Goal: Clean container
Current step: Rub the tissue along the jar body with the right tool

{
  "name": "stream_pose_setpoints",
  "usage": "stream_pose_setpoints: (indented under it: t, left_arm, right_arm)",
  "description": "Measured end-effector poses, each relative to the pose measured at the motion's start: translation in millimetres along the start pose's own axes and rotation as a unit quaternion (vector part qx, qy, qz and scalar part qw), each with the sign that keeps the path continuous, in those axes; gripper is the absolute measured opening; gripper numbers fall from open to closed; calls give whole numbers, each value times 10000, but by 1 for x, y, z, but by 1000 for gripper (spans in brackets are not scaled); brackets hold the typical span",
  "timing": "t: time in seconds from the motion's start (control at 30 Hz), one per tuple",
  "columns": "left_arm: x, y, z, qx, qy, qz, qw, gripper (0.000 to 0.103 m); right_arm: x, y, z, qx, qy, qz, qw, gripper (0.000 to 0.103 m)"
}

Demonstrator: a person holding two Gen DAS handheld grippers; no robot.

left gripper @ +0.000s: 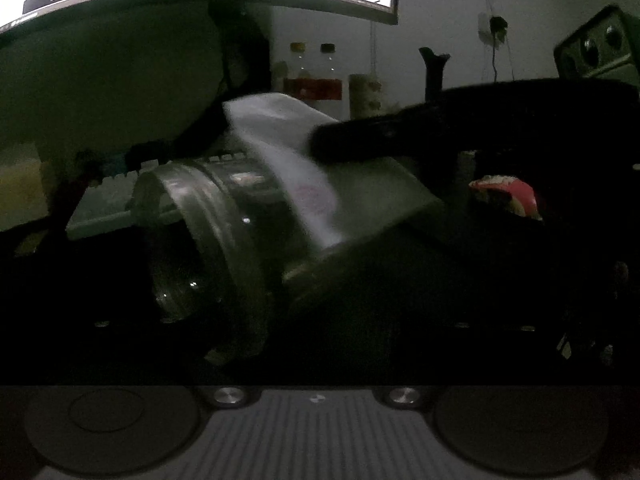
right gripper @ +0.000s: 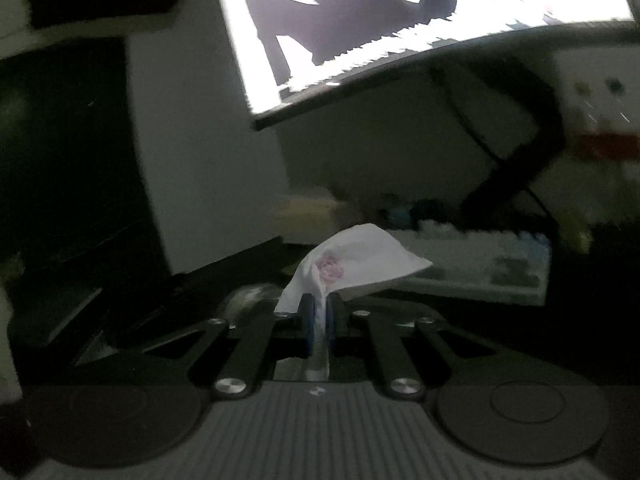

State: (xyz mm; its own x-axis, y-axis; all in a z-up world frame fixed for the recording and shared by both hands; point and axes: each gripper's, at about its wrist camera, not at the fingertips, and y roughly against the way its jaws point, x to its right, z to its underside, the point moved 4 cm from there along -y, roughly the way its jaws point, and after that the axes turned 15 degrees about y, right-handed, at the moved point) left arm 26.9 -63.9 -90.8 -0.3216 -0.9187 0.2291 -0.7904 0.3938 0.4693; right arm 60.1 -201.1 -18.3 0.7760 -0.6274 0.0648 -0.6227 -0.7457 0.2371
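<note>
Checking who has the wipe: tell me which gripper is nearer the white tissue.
Right. The right gripper is shut on the white tissue; the left gripper sits back from it, by the glass jar, fingers not visible.

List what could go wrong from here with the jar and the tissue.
1. The glass jar lies tilted on the dark desk, and the left gripper's fingers are not seen gripping it; it may roll or slip when wiped.
2. The right gripper pinches only a thin fold of the tissue; it could tear or pull free.
3. The keyboard sits close behind the jar, so a hard push could knock into it.
</note>
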Motion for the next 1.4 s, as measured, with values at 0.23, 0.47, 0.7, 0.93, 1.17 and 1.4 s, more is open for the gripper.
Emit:
stream_pose_setpoints:
  t: [0.23,0.47,0.7,0.93,1.17,1.4]
  left_arm:
    - [-8,3,-5,-88,431,286,9986,94]
    - [-8,3,-3,-68,383,276,9989,95]
    - [-5,2,-1,-48,282,226,9993,96]
    - [-5,3,0,-45,270,231,9994,96]
    - [-3,2,1,-34,212,226,9995,98]
    - [-3,3,2,-12,183,209,9996,98]
  right_arm:
    - [-31,-8,0,95,1225,785,9893,58]
    - [-36,-1,-1,614,1400,892,9842,57]
    - [-34,-13,3,245,1134,777,9902,27]
    - [-29,3,-2,617,852,1100,9883,51]
    - [-29,-12,6,260,573,732,9953,51]
    - [-3,-6,6,115,71,847,9963,7]
